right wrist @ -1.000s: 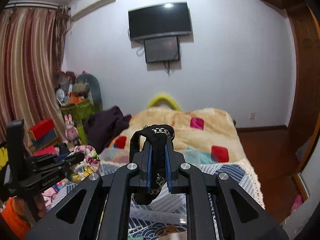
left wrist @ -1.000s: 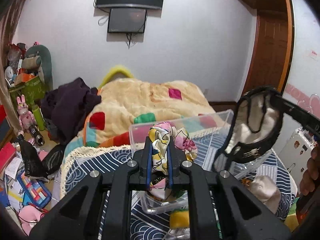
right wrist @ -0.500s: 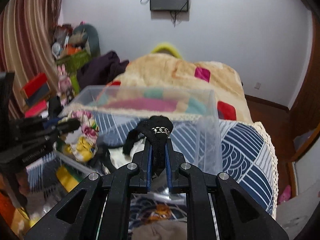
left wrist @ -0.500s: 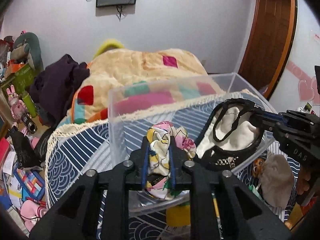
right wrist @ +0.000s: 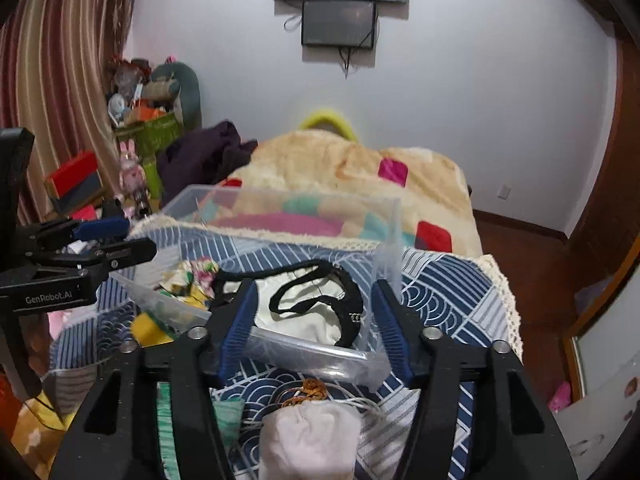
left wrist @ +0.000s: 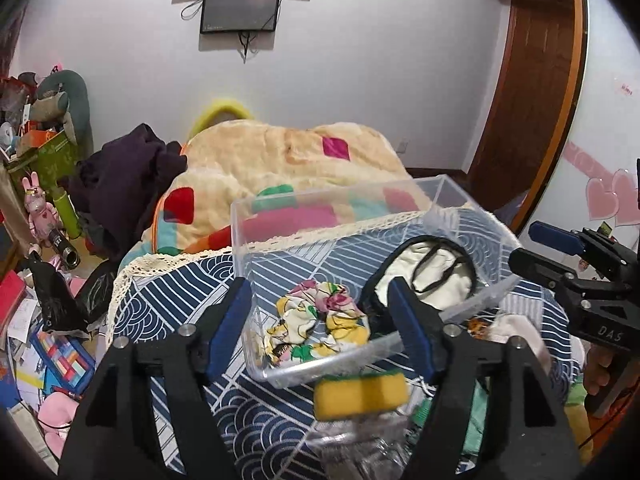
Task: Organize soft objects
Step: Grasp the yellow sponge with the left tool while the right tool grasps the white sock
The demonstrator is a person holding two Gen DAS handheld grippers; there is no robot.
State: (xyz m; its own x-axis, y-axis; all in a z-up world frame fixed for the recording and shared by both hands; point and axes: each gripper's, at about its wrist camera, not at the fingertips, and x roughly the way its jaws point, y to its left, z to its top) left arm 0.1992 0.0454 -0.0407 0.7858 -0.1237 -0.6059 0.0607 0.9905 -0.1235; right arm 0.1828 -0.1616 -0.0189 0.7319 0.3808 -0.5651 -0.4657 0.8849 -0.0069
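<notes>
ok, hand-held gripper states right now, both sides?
Left hand-held gripper: open, holding nothing; floral cloth lies in the clear bin.
Right hand-held gripper: open, empty; black-and-white cloth lies in the bin.

A clear plastic storage box sits on a navy patterned cloth with a cream lace edge. Inside it, a floral fabric scrunchie lies to the left and a black-trimmed cream cloth mask to the right, close together. A yellow sponge rests just in front of the box. A small cream drawstring pouch lies on the cloth in front of the box's right end, perhaps touching a green item beside it. Behind the box spreads a beige blanket with coloured patches. A dark purple garment is heaped to its left.
</notes>
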